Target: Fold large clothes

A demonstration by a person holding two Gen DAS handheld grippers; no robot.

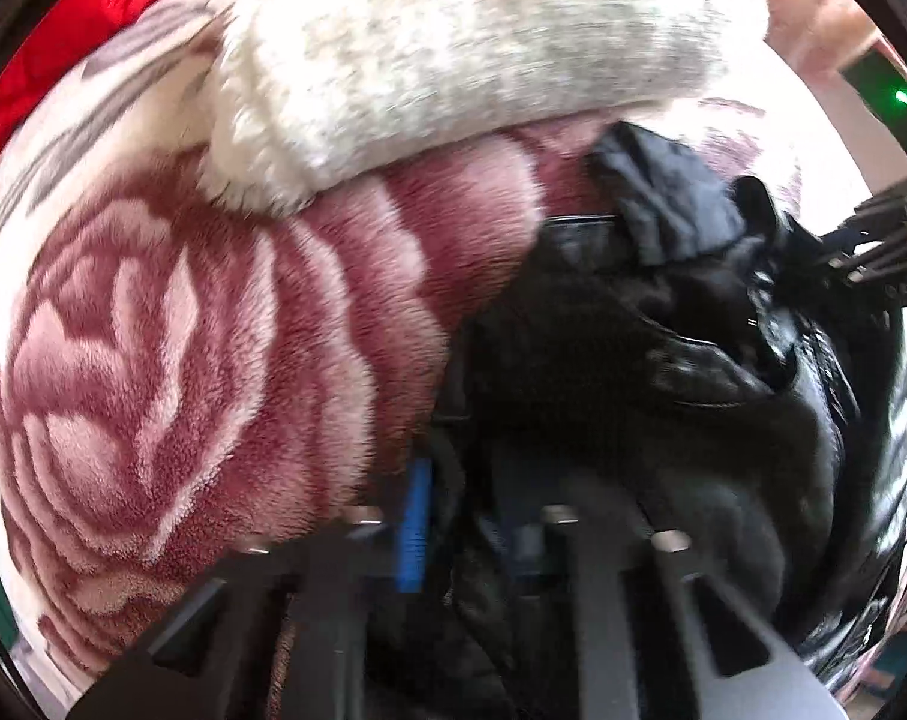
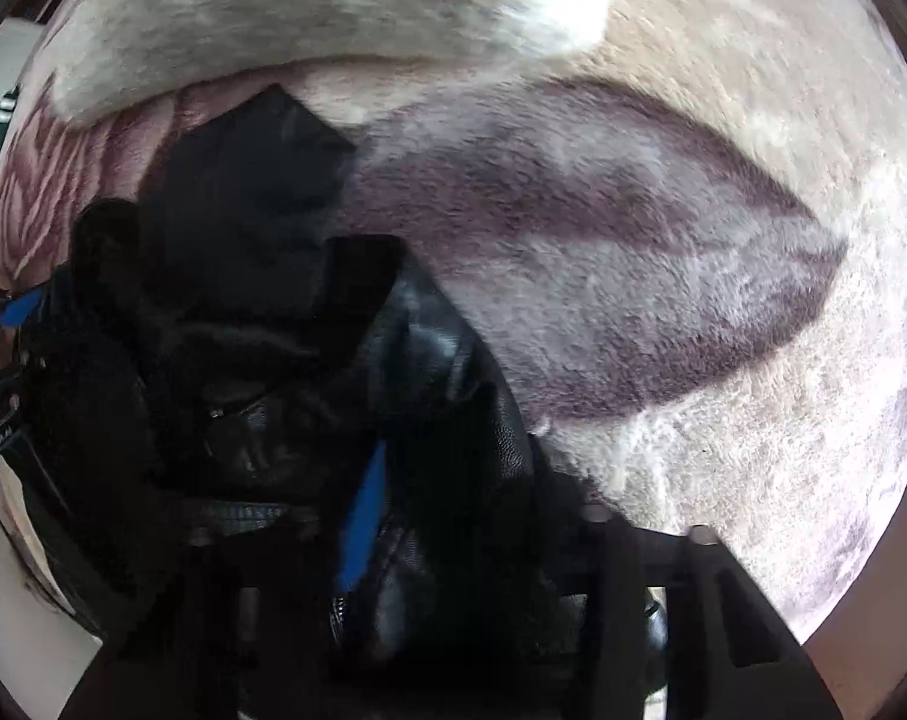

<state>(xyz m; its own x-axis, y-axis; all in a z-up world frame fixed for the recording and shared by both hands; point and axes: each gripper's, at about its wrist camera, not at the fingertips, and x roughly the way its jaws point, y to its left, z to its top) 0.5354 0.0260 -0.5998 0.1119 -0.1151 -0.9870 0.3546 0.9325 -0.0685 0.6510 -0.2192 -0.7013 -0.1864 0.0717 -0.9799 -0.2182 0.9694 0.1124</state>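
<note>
A black leather jacket lies crumpled on a plush rose-patterned blanket. In the left wrist view my left gripper points down at the jacket's left edge. Its jaws are nearly together, with black fabric pinched against the blue pad. My right gripper shows at the right edge of that view. In the right wrist view the jacket fills the lower left. My right gripper holds a shiny leather fold pressed against its blue pad. The left gripper shows at the far left edge.
A cream fleece piece lies across the blanket beyond the jacket, also in the right wrist view. Red fabric shows at the upper left. A hand is at the upper right. Bare blanket spreads right of the jacket.
</note>
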